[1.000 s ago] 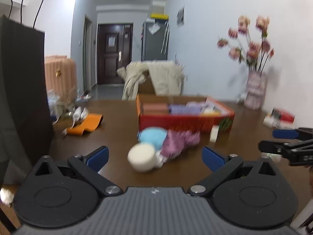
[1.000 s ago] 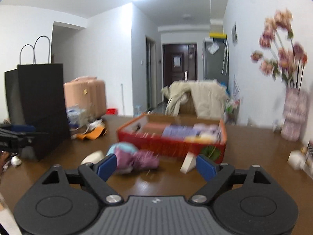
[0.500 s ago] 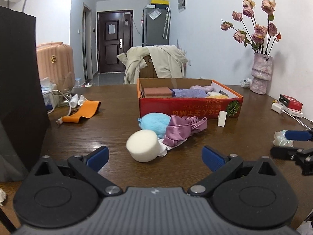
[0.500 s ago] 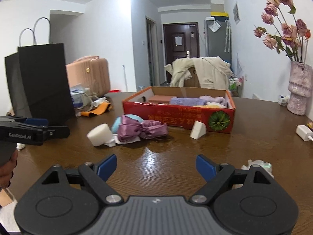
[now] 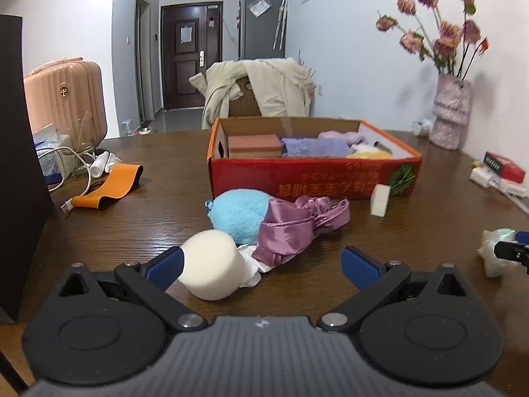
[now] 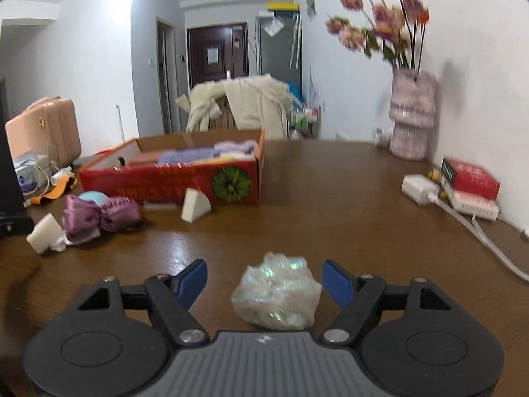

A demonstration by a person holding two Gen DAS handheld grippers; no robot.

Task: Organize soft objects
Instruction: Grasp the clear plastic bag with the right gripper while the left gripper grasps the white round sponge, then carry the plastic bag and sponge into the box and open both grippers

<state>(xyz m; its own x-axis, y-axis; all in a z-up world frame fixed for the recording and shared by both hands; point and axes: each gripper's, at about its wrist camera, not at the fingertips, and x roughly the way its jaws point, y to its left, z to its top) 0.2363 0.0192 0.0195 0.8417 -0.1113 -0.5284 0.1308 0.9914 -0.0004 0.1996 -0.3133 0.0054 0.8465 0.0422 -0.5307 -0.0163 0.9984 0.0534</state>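
Right gripper (image 6: 264, 281): jaws apart, just been closing, now straddling a crumpled iridescent film ball (image 6: 277, 294) that sits on the wooden table (image 6: 347, 218); a gap shows on both sides, so the pads are not pressing it yet. A second ago this view faced the room with the ball absent; the gripper has since dropped and come in over it, which suggests a pick of this item is under way. Left gripper (image 5: 261, 264): jaws wide apart, as they were a second ago; it has moved in low on the near cluster, and the left blue pad (image 5: 165, 266) now looks to be touching, or just beside, a white foam cylinder (image 5: 211, 269) on its side. Contact cannot be confirmed; nothing is clamped. Beyond the cylinder, touching one another: a white scrap of cloth (image 5: 249, 269), a purple satin scrunchie-like bundle (image 5: 297, 228), a light-blue plush ball (image 5: 239, 215). Farther right, standing alone: a small white foam wedge (image 5: 380, 200), just in front of the red cardboard box (image 5: 314, 178). The box already holds a brown sponge block (image 5: 254, 144), a lavender cloth (image 5: 315, 147) and pale yellow and pink soft pieces. Judgement: sorting is partly done, with about five loose items outstanding. Periphery: orange strap (image 5: 109, 190) far left, vase of flowers (image 5: 451, 115) far right.
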